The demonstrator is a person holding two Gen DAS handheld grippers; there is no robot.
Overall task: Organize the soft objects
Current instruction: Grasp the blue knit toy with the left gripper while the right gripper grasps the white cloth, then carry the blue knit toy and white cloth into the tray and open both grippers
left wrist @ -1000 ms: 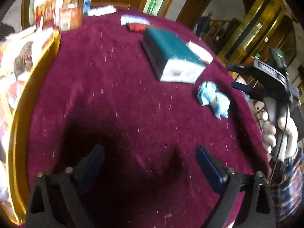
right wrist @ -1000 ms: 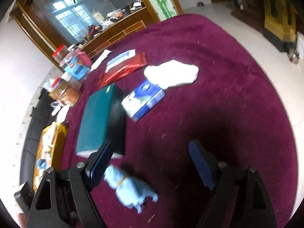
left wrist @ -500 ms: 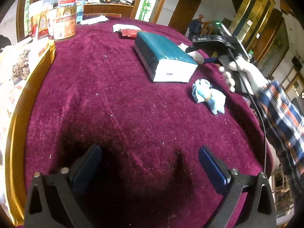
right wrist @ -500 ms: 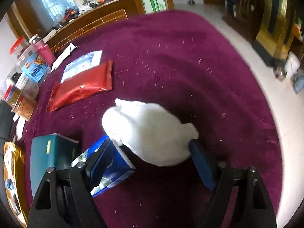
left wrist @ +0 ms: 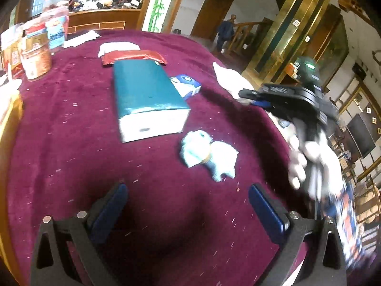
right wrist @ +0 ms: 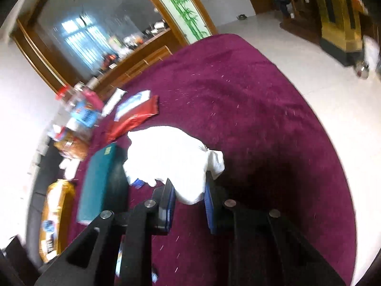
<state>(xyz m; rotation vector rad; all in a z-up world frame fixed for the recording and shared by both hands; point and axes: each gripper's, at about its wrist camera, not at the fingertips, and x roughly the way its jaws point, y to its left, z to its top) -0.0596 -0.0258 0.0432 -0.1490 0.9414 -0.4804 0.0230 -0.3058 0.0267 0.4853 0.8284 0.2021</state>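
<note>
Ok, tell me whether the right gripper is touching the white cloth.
Touching: in the right wrist view the right gripper, jaws closing, pinches the white cloth between both pads.

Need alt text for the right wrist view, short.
The right gripper is closing its blue pads on a bunched white cloth above a round maroon-covered table. To the left lie a teal box, a red packet and blurred jars by the table's edge.

Daylight from a bright window [right wrist: 82,45] leaves soft shadows on the maroon tablecloth [left wrist: 71,147], while fisheye bending, dark corners and motion blur smear both views.
</note>
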